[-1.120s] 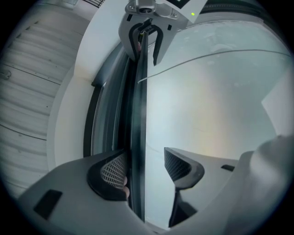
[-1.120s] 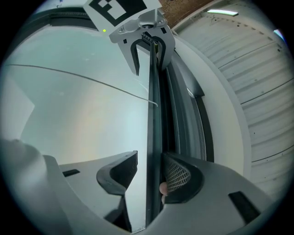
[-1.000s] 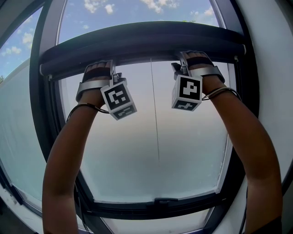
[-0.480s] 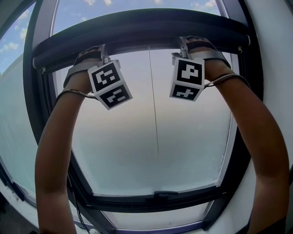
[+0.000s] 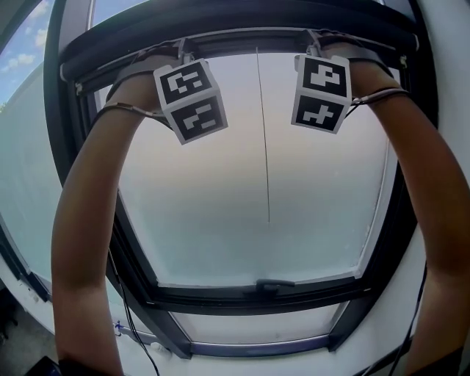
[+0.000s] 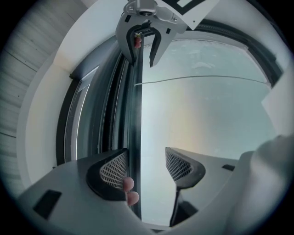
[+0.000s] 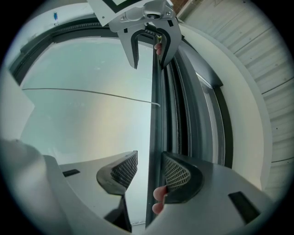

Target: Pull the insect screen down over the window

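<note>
A dark screen bar point(image 5: 242, 18) spans the top of the window, and a thin cord point(image 5: 262, 132) hangs from its middle. Both grippers are raised to the bar, the left gripper point(image 5: 180, 51) left of the cord and the right gripper point(image 5: 316, 40) right of it. In the left gripper view the bar point(image 6: 134, 114) passes between the open jaws of the left gripper point(image 6: 147, 151), close to one pad. In the right gripper view the right gripper point(image 7: 149, 156) straddles the bar point(image 7: 157, 119) with a small gap. Fingertips point(image 7: 158, 193) rest by the bar.
The window's dark lower frame carries a handle point(image 5: 273, 283). A white wall point(image 5: 448, 88) flanks the right side. A thin cable point(image 5: 128, 323) hangs at the lower left. Hazy pale glass point(image 5: 220, 198) fills the pane below the bar.
The bar, hands and marker cubes sit higher in the head view than a second ago. The lower window frame has also risen in view, so the head camera has shifted.
</note>
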